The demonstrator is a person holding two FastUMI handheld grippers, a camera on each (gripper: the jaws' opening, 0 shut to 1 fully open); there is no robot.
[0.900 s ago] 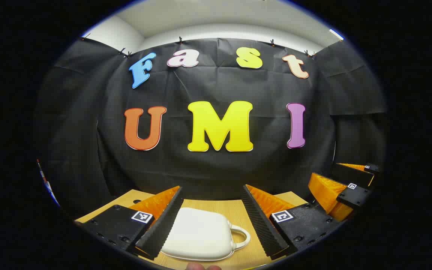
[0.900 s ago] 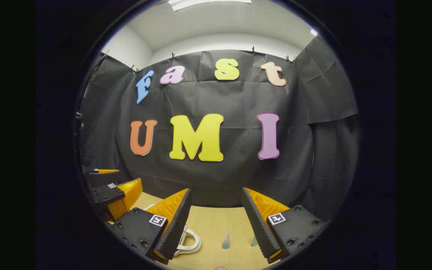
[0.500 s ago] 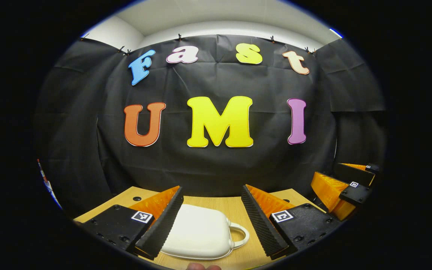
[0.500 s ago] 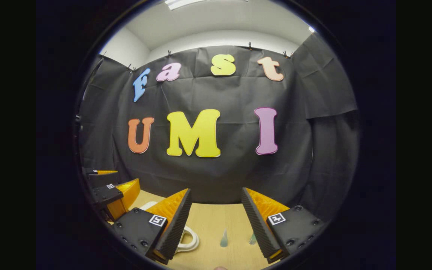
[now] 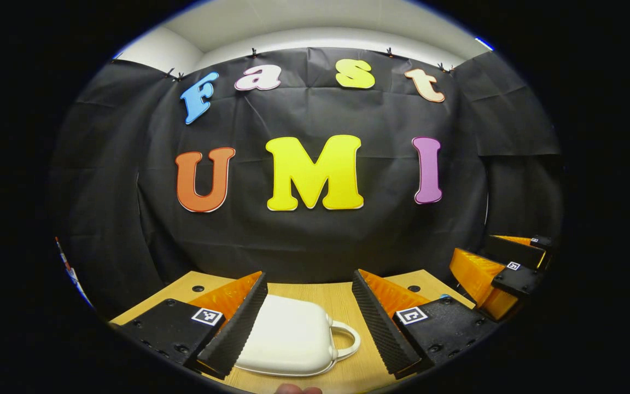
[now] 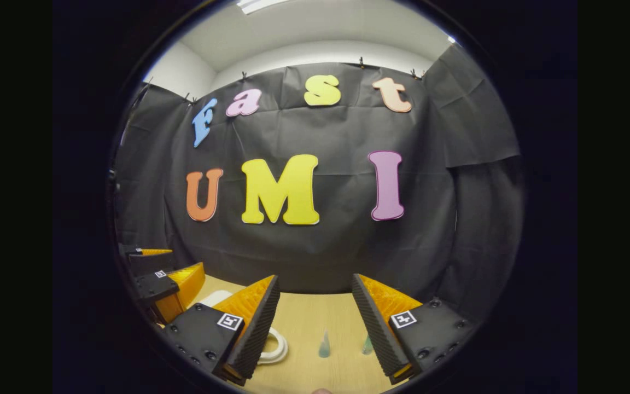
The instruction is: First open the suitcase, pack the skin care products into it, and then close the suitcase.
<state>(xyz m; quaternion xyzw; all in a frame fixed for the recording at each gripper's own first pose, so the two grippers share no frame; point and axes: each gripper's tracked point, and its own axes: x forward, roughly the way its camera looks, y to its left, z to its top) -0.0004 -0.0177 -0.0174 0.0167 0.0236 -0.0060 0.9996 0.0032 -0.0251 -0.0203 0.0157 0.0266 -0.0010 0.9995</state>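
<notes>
Left gripper (image 5: 309, 323): jaws spread wide, nothing between the pads, held above the wooden table (image 5: 342, 298). The suitcase (image 5: 287, 336), a small white hard-shell case with rounded corners, lies flat on the table below and between the fingers, its lid down. A looped handle (image 5: 346, 339) projects from its right side. No latch or seam is visible from this angle, so the opening edge cannot be located.

Right gripper (image 6: 315, 325): jaws likewise spread wide and empty. In the left gripper view it hangs at the right edge (image 5: 498, 273), well apart from the case. In the right gripper view the case handle (image 6: 274, 347) shows beside the left finger, and the left gripper (image 6: 164, 279) sits farther left. Two small translucent greenish bottles stand upright on the table: one (image 6: 324, 345) between the fingers, the other (image 6: 367, 345) just beside the right finger and partly hidden by it. These are judged to be the skin care products.

Handling assessment: the case appears rigid, smooth and probably light, so it may slide when the lid is pried; one gripper should steady the shell or handle while the other lifts the lid edge. The handle is the surest hold. The bottles look light, narrow and easily toppled; take each across the body, low down, with a gentle squeeze.

Status: case not yet opened; packing not begun.
</notes>
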